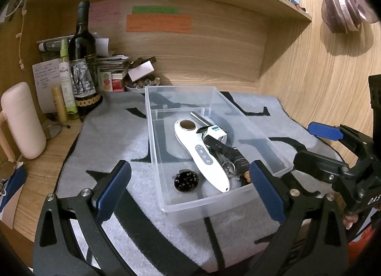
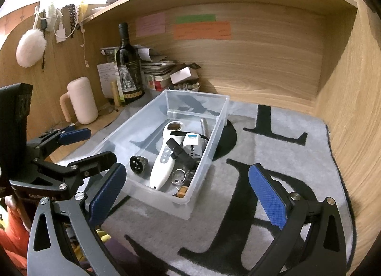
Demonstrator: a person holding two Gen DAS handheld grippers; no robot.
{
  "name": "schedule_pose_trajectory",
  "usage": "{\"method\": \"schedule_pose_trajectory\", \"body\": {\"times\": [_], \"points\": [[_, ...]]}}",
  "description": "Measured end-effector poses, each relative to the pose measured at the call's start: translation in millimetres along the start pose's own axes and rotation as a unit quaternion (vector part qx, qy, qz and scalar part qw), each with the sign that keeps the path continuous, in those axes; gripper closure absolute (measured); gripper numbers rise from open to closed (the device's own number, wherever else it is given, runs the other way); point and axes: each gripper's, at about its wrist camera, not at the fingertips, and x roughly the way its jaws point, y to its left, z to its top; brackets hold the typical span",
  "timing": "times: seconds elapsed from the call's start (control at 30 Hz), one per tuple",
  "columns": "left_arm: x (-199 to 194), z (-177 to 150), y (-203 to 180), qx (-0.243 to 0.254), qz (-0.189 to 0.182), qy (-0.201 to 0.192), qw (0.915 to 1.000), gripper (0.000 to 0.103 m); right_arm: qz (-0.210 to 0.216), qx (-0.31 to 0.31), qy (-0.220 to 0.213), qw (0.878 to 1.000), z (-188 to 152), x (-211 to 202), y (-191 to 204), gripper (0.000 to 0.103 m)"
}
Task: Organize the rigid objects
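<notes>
One white handheld device [image 1: 201,154] lies lengthwise in clear bin [image 1: 238,107]

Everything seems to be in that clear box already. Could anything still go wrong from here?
A few things might. The clear box is light and sits on a soft grey mat, so a nudge from either open gripper, left or right, could slide it. The white handheld device lies loosely across smaller items, so reaching in may shift the pile. A wine bottle stands near the mat's corner; a wide swing could knock it over.
</notes>
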Motion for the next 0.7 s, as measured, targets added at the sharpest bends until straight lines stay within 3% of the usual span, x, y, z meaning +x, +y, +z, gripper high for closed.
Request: {"method": "schedule_pose_trajectory", "body": {"times": [0.7], "points": [[3.2,1.4,-4.3,-0.002,-0.004,0.003,1.0,0.002,0.001,0.003,0.001,1.0,0.4,-0.5,-1.5,0.0]]}}
